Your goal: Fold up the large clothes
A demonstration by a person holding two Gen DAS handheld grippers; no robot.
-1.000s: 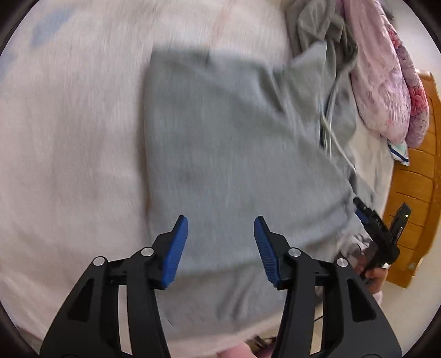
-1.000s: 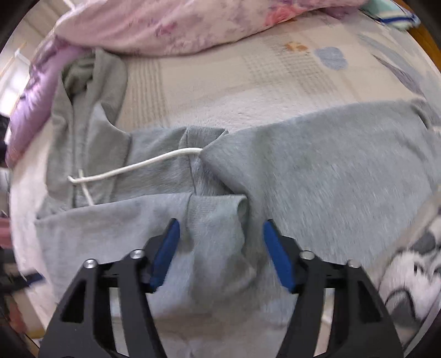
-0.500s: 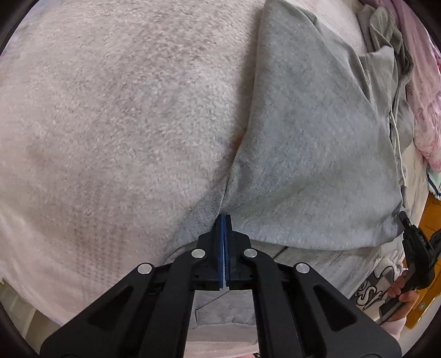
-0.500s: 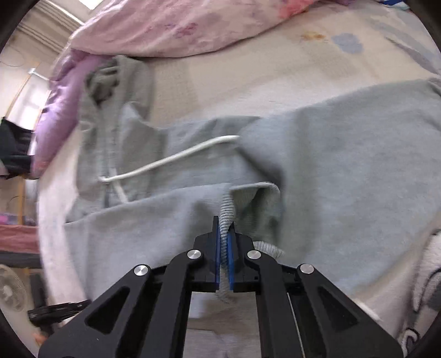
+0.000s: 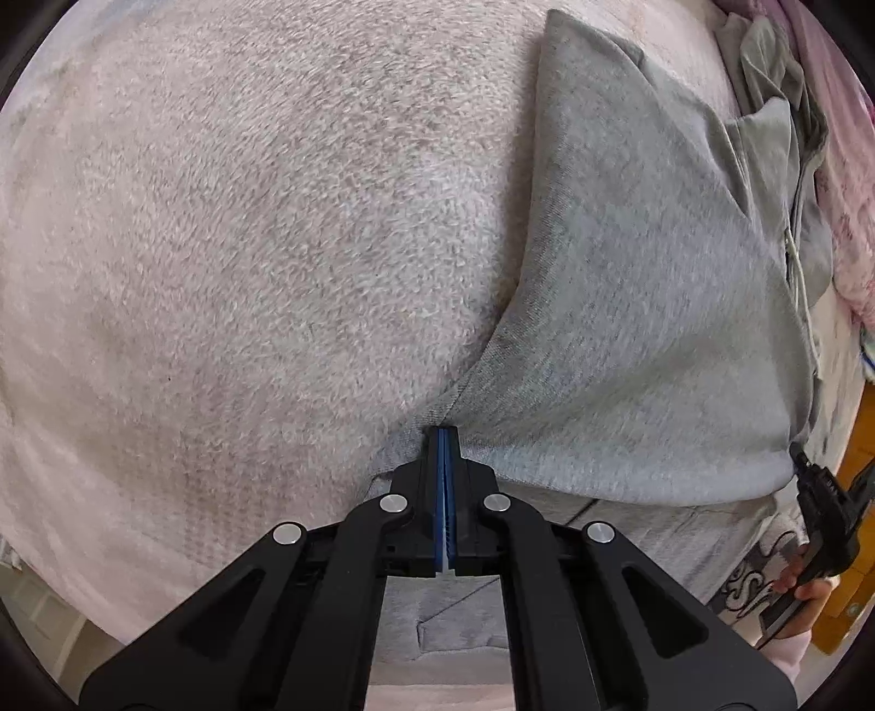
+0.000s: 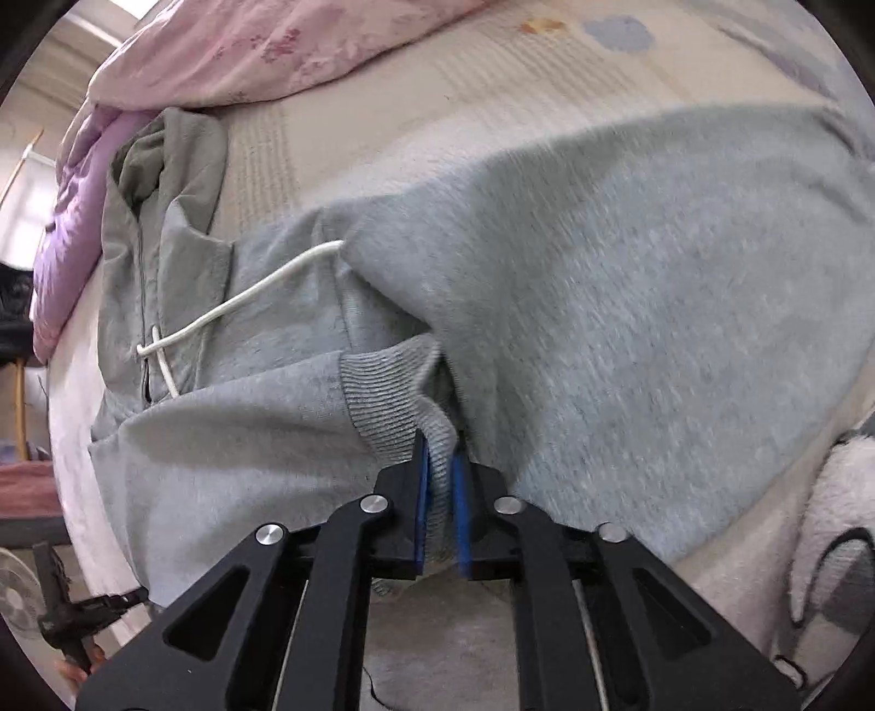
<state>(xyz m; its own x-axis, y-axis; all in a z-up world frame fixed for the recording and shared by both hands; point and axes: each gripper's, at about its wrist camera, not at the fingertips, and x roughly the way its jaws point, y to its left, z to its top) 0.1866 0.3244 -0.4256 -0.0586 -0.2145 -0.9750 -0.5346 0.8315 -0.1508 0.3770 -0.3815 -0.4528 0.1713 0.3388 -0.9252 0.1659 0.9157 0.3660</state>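
While pinched | hoodie (image 5: pixel 629 306) edge in left tongs (image 5: pixel 444 437) | cuff (image 6: pixel 394 399) between opening right tongs (image 6: pixel 442 459)

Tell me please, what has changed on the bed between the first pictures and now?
Both claws closed on the gray hoodie. The left claw, open over the cloth a second ago, moved to its edge and now pinches it shut. The right claw took the ribbed cuff between its pads; its jaws are now opening slightly, cuff still between them. The white drawstring, pink quilt and blanket stayed as before.
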